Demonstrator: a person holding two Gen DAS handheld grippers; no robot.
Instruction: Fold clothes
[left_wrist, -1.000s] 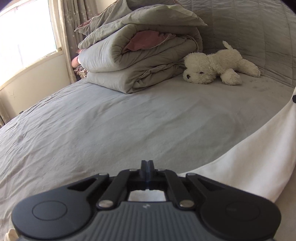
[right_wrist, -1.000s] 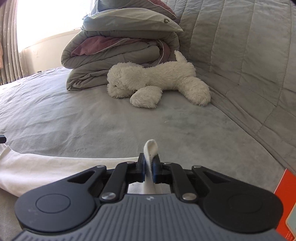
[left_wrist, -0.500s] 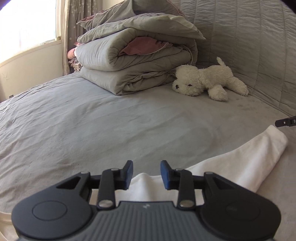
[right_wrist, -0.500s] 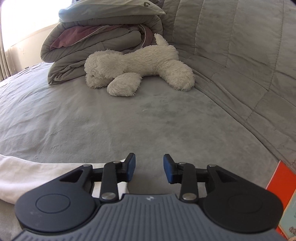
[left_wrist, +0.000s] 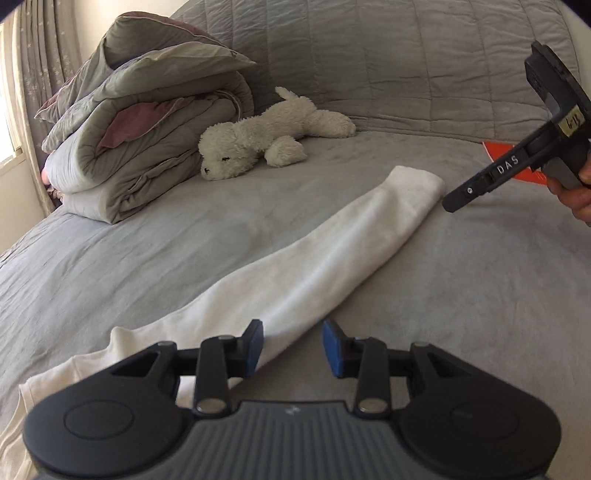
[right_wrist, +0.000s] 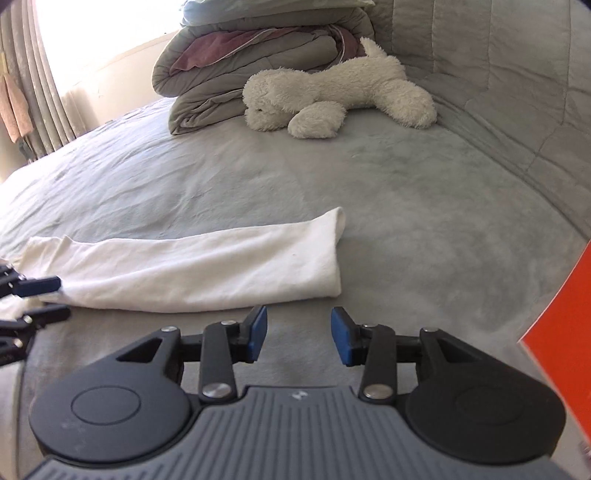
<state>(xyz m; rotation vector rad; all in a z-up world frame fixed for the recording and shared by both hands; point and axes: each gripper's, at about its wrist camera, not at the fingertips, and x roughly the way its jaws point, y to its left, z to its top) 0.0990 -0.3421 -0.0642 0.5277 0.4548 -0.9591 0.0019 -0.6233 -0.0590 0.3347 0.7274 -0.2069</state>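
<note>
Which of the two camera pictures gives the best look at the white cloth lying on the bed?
The left wrist view: the white cloth runs along the grey bed from folded far end to rumpled near end, partly behind the open left gripper. The right wrist view shows it sideways, its left end cut off.

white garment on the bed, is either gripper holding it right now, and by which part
Nothing is held. The left gripper and right gripper are both open, and the white garment lies folded on the bed.
</note>
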